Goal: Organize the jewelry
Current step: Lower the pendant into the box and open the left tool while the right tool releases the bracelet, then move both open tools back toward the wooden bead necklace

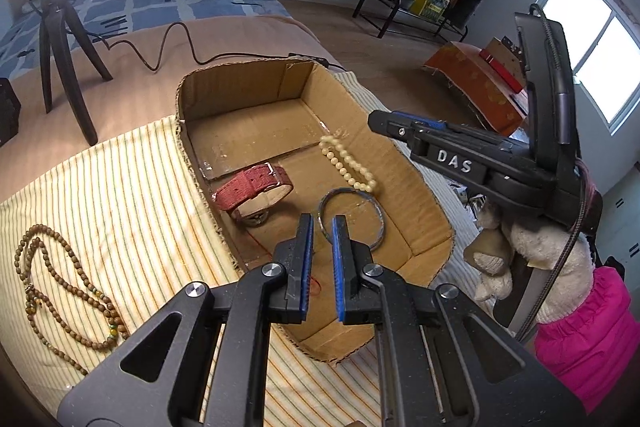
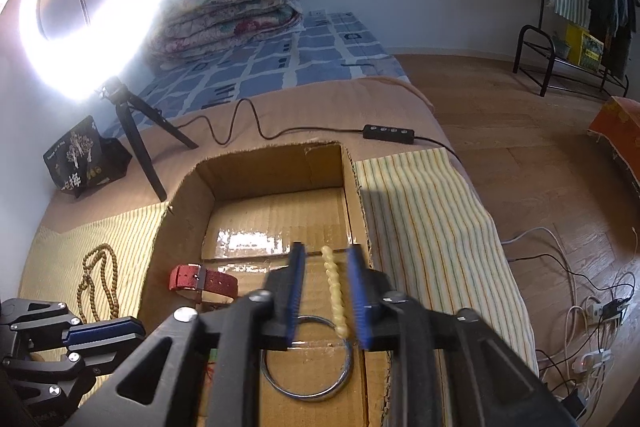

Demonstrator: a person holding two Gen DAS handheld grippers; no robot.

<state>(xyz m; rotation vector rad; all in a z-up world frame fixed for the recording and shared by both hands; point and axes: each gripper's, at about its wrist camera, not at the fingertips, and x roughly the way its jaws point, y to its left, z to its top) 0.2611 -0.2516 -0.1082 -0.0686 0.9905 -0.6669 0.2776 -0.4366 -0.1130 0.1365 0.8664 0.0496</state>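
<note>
Watch strap (image 1: 251, 185): red
Bead bracelet (image 1: 347, 162): cream
Necklace (image 1: 60, 283): brown
Cloth (image 1: 132, 195): yellow, striped
Bedsheet (image 2: 280, 63): blue checks

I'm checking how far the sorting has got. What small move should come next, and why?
Probably swing the left gripper left toward the wooden bead necklace, which lies on the striped cloth outside the cardboard box. The watch, pearl bracelet and metal bangle are already inside, and both grippers look open and empty.

Corrugated cardboard box (image 1: 352, 131): matt, with glossy tape strip (image 2: 248, 241). Watch strap (image 1: 250, 185): rough red textile. Bangle (image 2: 308, 383): polished metal. Bead bracelet (image 1: 348, 163): smooth, glossy cream. Necklace (image 1: 60, 283): matt wooden beads. Striped cloth (image 1: 132, 211): woven.
</note>
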